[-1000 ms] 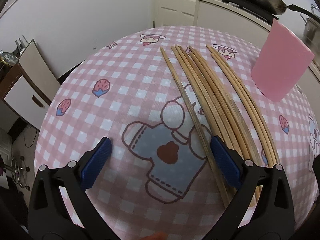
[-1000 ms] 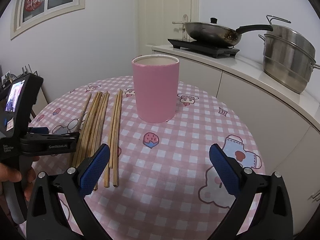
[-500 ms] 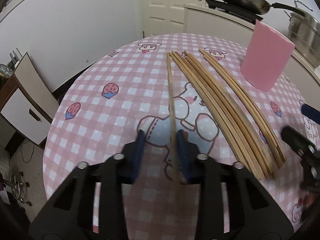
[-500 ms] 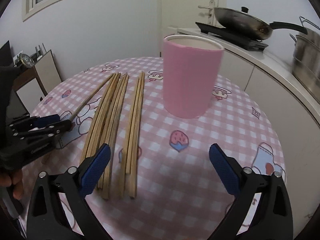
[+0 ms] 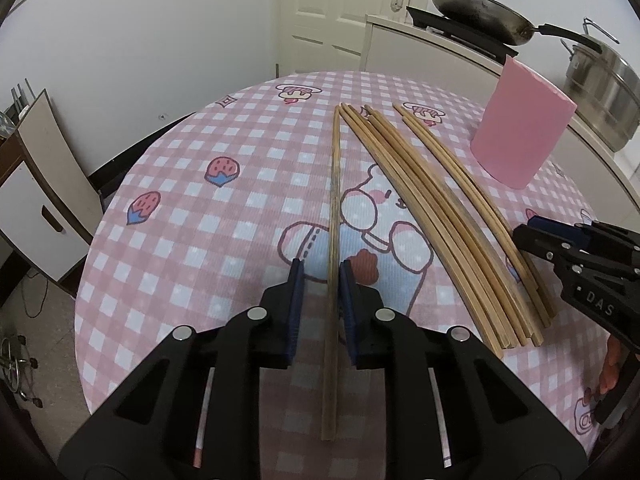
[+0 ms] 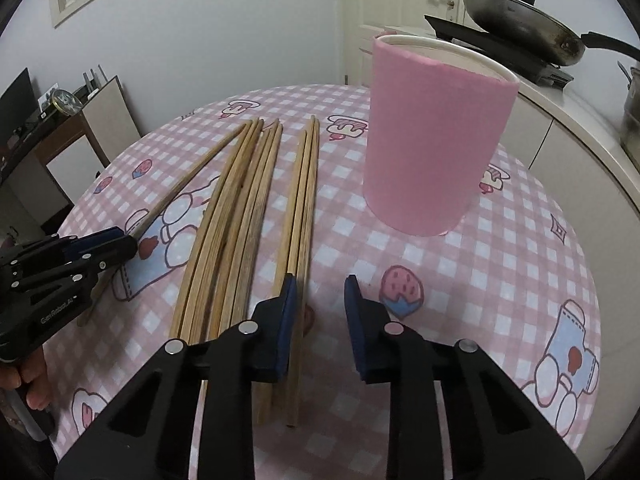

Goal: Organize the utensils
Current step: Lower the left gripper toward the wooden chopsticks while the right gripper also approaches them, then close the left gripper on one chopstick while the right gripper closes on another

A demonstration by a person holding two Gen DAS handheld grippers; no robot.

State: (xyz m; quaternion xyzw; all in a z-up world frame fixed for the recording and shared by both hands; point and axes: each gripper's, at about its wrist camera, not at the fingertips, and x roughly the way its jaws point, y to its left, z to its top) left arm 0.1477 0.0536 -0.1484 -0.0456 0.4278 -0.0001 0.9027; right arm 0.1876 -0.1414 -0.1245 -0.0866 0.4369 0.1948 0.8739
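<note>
Left tool (image 5: 320, 280): jaws closing on one chopstick (image 5: 334, 216), the stick between the blue pads, right pad against it, a slight gap at the left.
Right tool (image 6: 318, 300): jaws closing, narrow gap, nothing between them; left pad just beside the nearest sticks.
Chopsticks (image 6: 240, 216): a bundle and a smaller group (image 6: 302, 200) lying side by side on the bench (image 6: 500, 264).
Cup (image 6: 432, 140): pink, upright, right of the sticks, far side.
</note>
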